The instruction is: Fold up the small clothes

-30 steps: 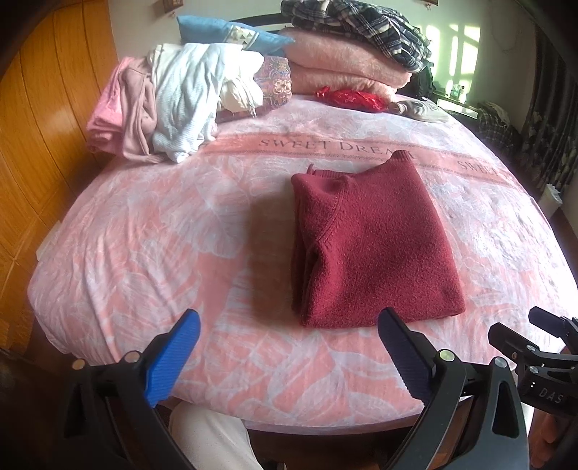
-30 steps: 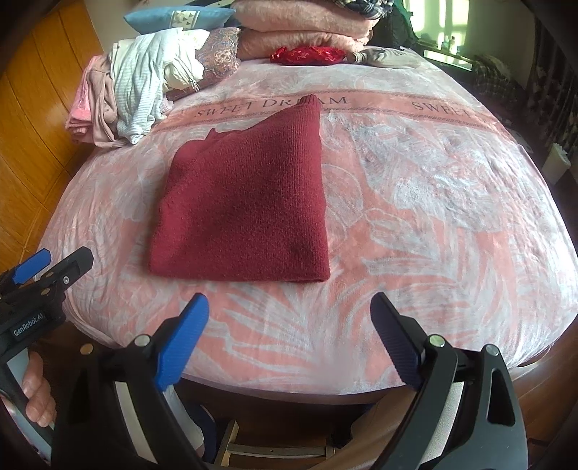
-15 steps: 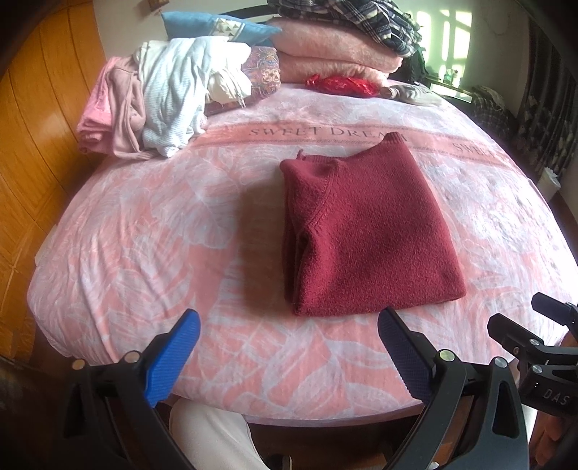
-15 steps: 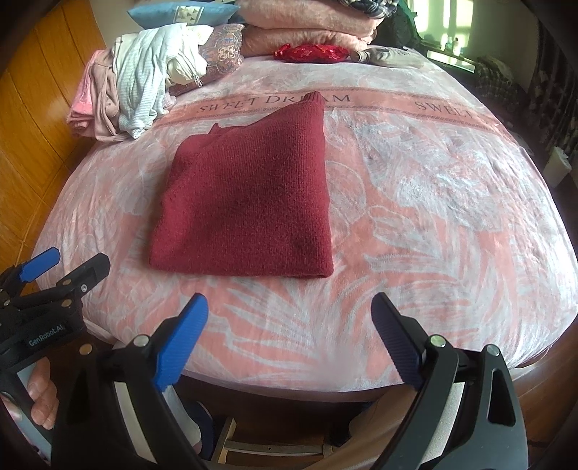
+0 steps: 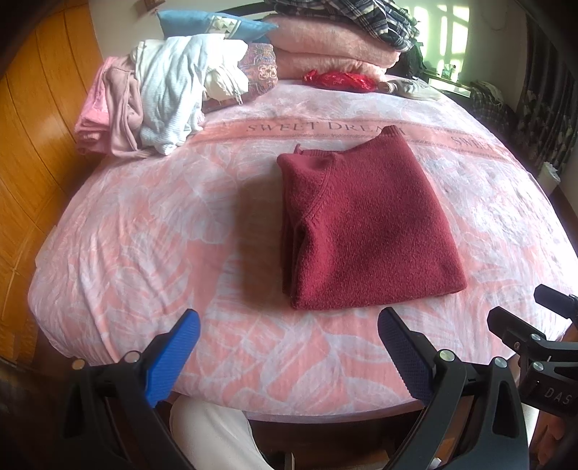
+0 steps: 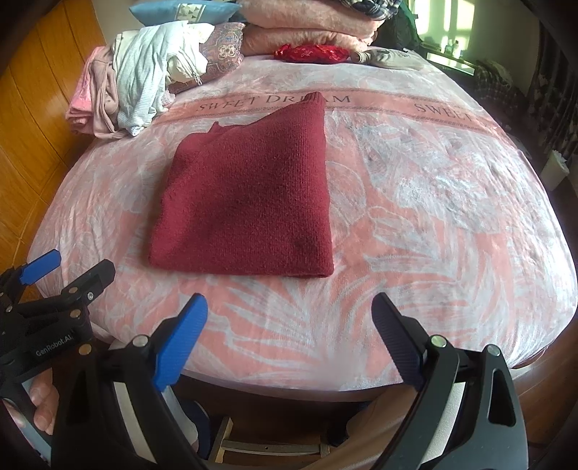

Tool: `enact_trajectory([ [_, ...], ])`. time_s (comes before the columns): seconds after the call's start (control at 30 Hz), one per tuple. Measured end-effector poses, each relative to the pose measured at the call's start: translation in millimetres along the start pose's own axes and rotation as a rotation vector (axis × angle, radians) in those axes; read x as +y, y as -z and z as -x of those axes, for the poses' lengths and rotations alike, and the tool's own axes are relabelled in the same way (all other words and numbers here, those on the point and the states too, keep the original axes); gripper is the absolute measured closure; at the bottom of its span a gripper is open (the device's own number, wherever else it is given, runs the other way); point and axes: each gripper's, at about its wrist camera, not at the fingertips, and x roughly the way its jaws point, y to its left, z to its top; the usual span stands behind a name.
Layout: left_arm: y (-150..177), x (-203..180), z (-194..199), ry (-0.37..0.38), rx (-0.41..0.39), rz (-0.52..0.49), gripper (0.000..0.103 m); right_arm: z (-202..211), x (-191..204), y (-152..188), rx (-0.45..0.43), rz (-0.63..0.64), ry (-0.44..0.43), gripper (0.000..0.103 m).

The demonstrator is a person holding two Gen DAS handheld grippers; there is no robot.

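Both tongs, left tongs (image 5: 289, 347) and right tongs (image 6: 289, 325), gaping and empty, have backed toward the bed (image 5: 144, 235) edge; maroon sweater (image 5: 361, 231) lies folded, so this garment looks finished.

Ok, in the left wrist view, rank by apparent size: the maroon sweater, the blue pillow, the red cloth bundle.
1. maroon sweater, clearly largest, though also nearest
2. blue pillow, partly hidden
3. red cloth bundle, not much smaller than the pillow
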Motion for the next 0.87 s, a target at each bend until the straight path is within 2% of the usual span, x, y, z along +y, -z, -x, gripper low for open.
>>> enact_trajectory([
  [0.87,3.6,0.0,1.7,0.002,0.004,0.019,0.004,-1.0,2.5,-2.2,-0.004,0.016,0.001,0.011],
])
